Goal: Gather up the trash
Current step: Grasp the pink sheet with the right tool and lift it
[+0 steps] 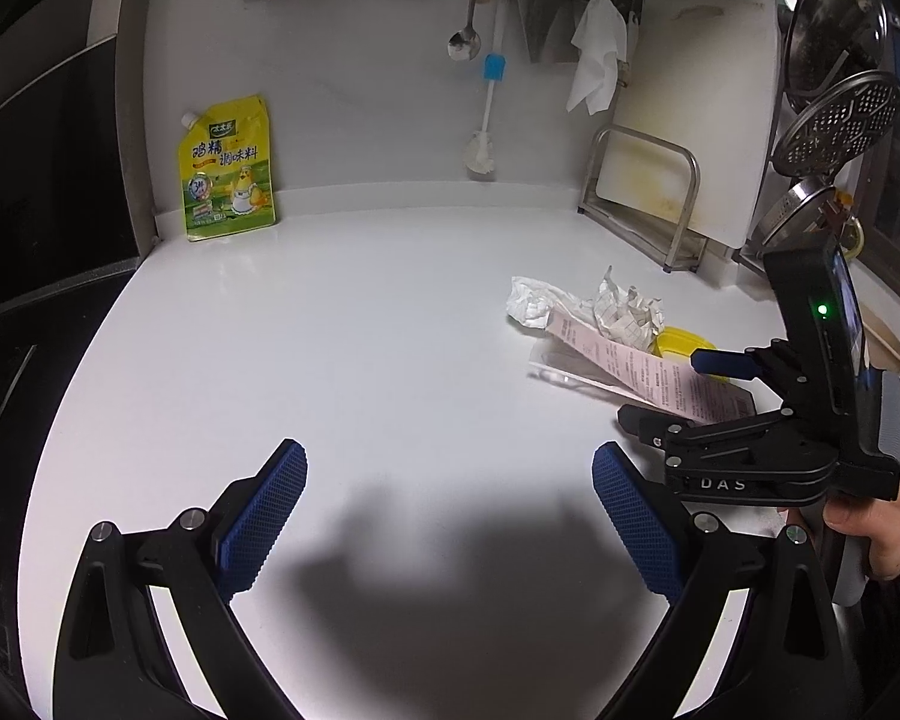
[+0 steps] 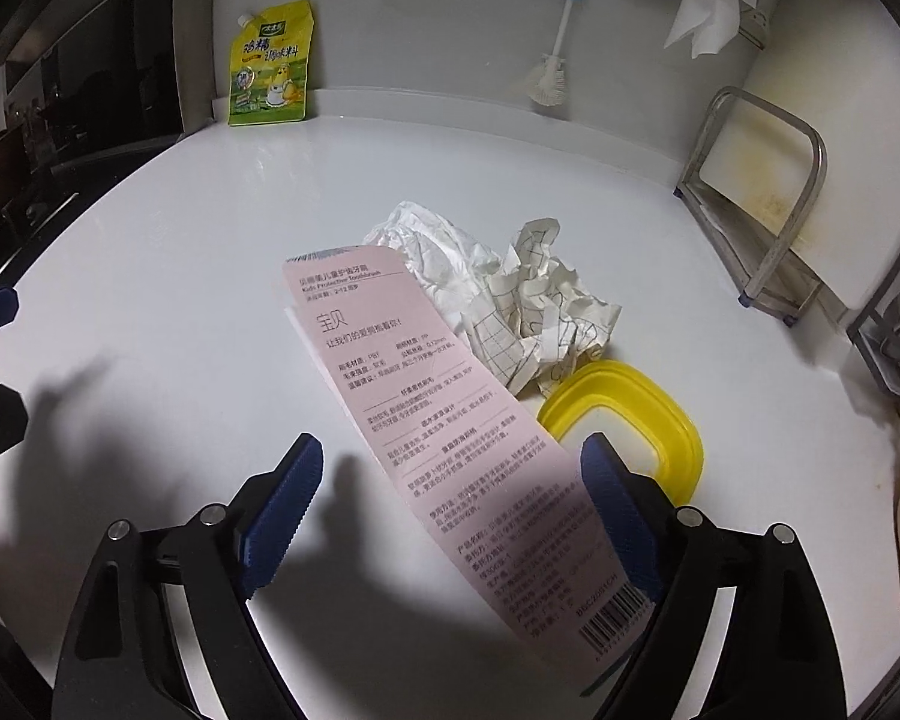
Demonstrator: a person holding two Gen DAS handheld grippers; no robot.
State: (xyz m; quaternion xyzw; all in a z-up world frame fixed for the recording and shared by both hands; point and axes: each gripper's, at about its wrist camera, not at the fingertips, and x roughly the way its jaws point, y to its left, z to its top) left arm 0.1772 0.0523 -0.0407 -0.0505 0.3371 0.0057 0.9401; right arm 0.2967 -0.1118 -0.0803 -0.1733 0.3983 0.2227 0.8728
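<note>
Wide-spread, my right claw [image 2: 450, 516] hangs over the near end of the pink toothbrush package card [image 2: 426, 414], with nothing clamped: the card runs up the frame between the two blue pads [image 2: 282, 498] and passes just beside the right-hand one, and I cannot tell whether it brushes it. My left claw [image 1: 450, 516] is just as wide apart and empty, over bare white countertop [image 1: 330, 330] at lower centre of its own view.

I judge this to be the approach to a first pick: the litter sits in one heap at centre of the right view and none of it is lifted. Next I need to settle lower until the pads straddle the card's edges, then squeeze; thin, flat card may call for catching a raised edge, or it may slip.

Counted in the heap:
- one pink card,
- one crumpled white tissue [image 2: 426, 246],
- one crumpled sheet of grid-ruled paper [image 2: 540, 318],
- one yellow plastic lid frame [image 2: 678, 420] at lower right,
- what looks like one clear plastic blister [image 1: 555, 369] under the card in the left view.

One yellow chicken-seasoning pouch [image 2: 273, 63] stands against the wall at upper left, well apart; I doubt it is trash.
</note>
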